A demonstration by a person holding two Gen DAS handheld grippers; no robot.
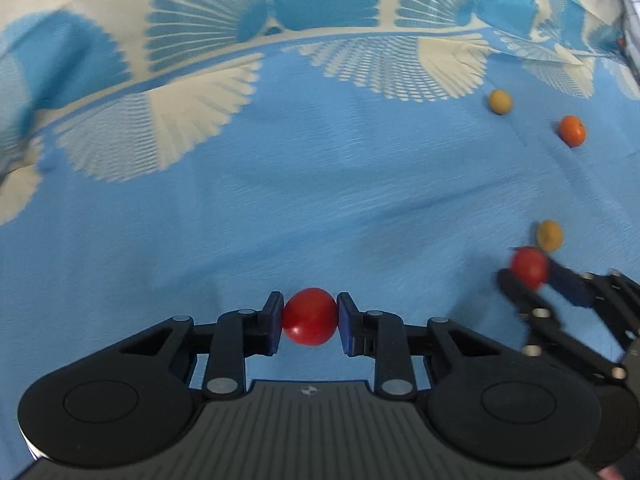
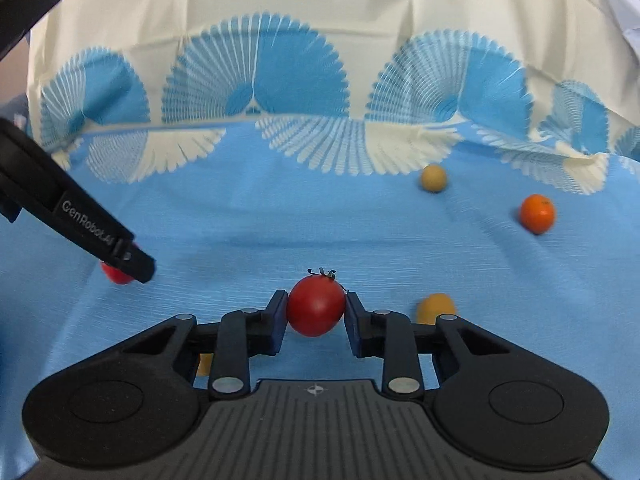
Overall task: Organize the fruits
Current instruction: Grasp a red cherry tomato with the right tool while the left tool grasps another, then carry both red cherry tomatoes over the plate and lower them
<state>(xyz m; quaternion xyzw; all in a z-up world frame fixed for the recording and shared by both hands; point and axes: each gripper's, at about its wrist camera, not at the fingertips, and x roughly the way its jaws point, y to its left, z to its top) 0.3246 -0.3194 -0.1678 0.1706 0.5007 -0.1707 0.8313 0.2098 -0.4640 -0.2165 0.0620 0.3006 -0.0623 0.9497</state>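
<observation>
Each gripper's jaws are clamped on a fruit at lower centre of its own view: the left gripper (image 1: 310,317) grips a red tomato (image 1: 310,316), the right gripper (image 2: 316,311) a stemmed tomato (image 2: 316,306). An orange (image 2: 537,208) and tan fruits (image 2: 433,177) lie at right on the blue cloth (image 2: 280,216).

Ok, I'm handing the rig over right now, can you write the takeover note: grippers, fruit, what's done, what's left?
Left gripper: shut on a red tomato, held above the blue cloth.
Right gripper: shut on a stemmed red tomato.
Loose on the cloth: an orange, a tan fruit behind it, a yellow fruit by the right fingers, and another yellowish piece partly hidden under the right gripper.
Done: both tomatoes picked up.
Left: set them down together, then group the rest. No bowl or tray is in view.
</observation>
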